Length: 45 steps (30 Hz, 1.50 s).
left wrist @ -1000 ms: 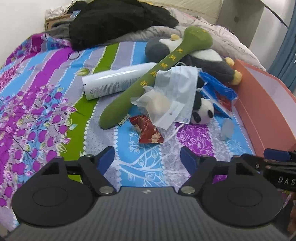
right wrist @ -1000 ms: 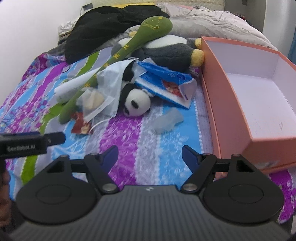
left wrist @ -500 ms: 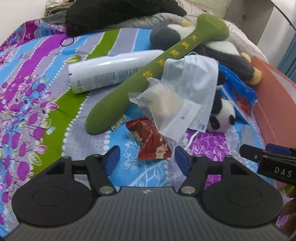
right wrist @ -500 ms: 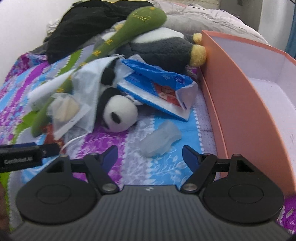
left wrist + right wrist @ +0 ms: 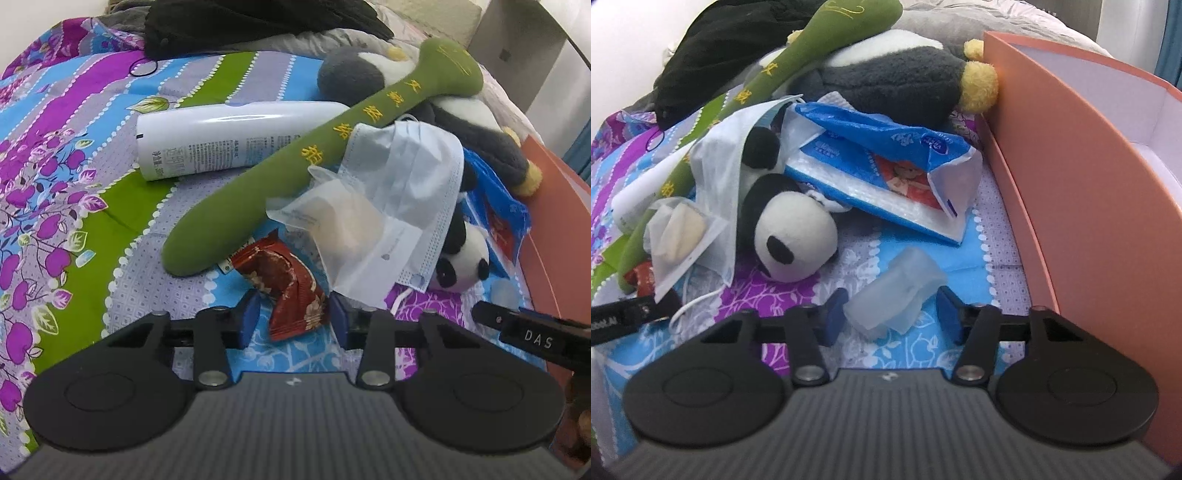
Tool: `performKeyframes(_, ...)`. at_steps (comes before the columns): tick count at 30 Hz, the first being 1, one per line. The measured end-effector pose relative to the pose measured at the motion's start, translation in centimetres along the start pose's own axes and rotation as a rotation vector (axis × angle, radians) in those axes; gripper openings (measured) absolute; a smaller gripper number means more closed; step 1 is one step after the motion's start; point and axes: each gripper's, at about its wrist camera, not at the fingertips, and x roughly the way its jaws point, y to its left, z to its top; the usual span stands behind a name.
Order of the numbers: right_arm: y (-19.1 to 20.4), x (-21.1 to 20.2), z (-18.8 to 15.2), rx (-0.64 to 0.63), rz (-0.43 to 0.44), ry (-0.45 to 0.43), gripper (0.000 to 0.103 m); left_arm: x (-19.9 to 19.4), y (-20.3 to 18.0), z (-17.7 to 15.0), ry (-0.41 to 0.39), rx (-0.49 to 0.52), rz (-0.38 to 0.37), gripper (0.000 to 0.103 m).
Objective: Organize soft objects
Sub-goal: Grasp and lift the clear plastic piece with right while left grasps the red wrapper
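From the left wrist, the left gripper [image 5: 293, 319] is seen with jaws just closing around a red wrapper [image 5: 286, 284] on the bedspread [image 5: 74, 229]; contact cannot be told. A green plush stick [image 5: 295, 162] and face mask [image 5: 402, 192] crowd behind.

From the right wrist, the right gripper [image 5: 892, 314], jaws just closing, brackets a translucent soft piece [image 5: 897, 295], a gap showing on the right. A panda toy [image 5: 792, 236] and orange box [image 5: 1082, 192] flank it.

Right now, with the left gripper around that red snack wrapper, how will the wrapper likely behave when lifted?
The red snack wrapper looks crumpled and torn open, so probably light and floppy. Its glossy film may slip or crush between the left gripper fingers. The jaws have just been closing with it between them; a firm pinch isn't clear yet.
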Motion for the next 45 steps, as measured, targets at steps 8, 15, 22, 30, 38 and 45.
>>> performKeyframes(8, -0.8, -1.1, 0.1, 0.010, -0.001, -0.002, 0.021, -0.6, 0.9, 0.0, -0.009, -0.048, -0.017, 0.030)
performKeyframes(15, -0.3, -3.1, -0.9, -0.004, 0.013, 0.001, 0.020, -2.6, 1.1, -0.9, -0.020, -0.059, -0.031, 0.025)
performKeyframes(22, 0.0, -5.6, -3.1, -0.008, 0.023, 0.007, 0.020, -5.3, 1.1, -2.3, -0.032, -0.052, -0.043, 0.023)
performKeyframes(30, 0.3, -8.4, -4.9, -0.025, 0.050, 0.005, 0.019, -9.0, 0.9, -4.1, -0.060, -0.052, -0.058, 0.022)
performKeyframes(38, 0.4, -9.1, -6.8, -0.038, 0.067, 0.031, 0.020, -10.8, 0.6, -5.6, -0.054, -0.064, -0.085, 0.021)
performKeyframes(45, 0.3, -8.5, -7.5, -0.035, 0.066, 0.054, 0.020, -10.4, 1.1, -6.5, -0.016, -0.073, -0.109, 0.044)
